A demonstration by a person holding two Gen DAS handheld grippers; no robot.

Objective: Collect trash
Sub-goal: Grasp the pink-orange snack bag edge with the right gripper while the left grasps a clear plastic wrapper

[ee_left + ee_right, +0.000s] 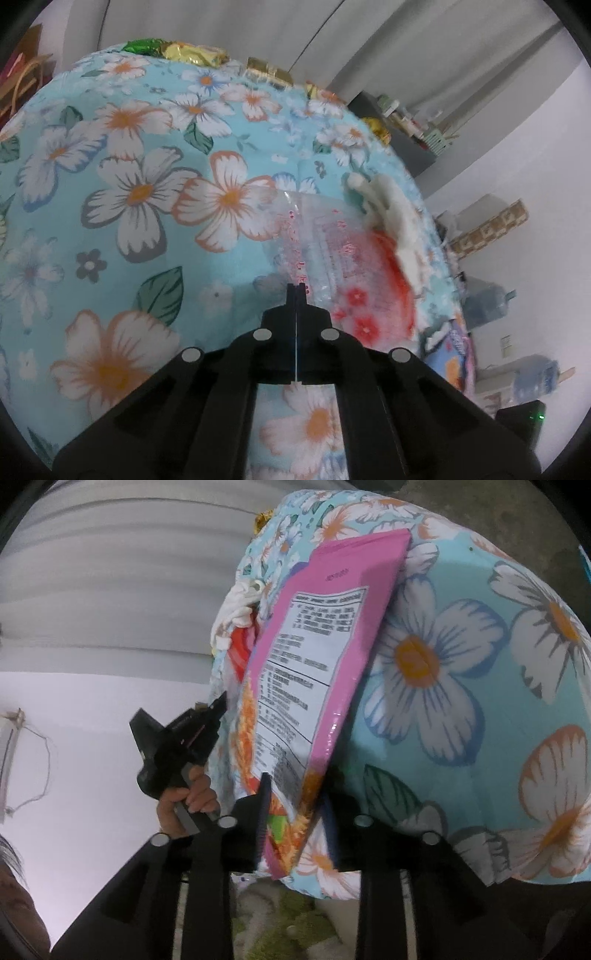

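Jaws of the left gripper [296,286] are pressed fully together, their tips resting at the near edge of a clear plastic bag [321,251] with red print; whether they pinch any of its film cannot be told. That bag lies flat on the flowered cloth [147,192] covering the tabletop, and a crumpled white tissue [388,206] lies on the bag's far side, overlapping its red part. Beyond the bag, at the cloth's far edge, sit shiny foil wrappers, green and gold [177,50].

On the right gripper [295,805] the jaws stand partly spread, with the lower end of a pink snack packet [314,672] between them; the left pad looks to touch the packet's face, while contact on the other side is unclear. The packet leans over the flowered cloth, its printed back toward the camera. Past the packet's left edge, the white tissue and the red of the plastic bag show. Left of the packet, a hand [192,801] holds the left gripper's handle, its tips pointing toward the bag.
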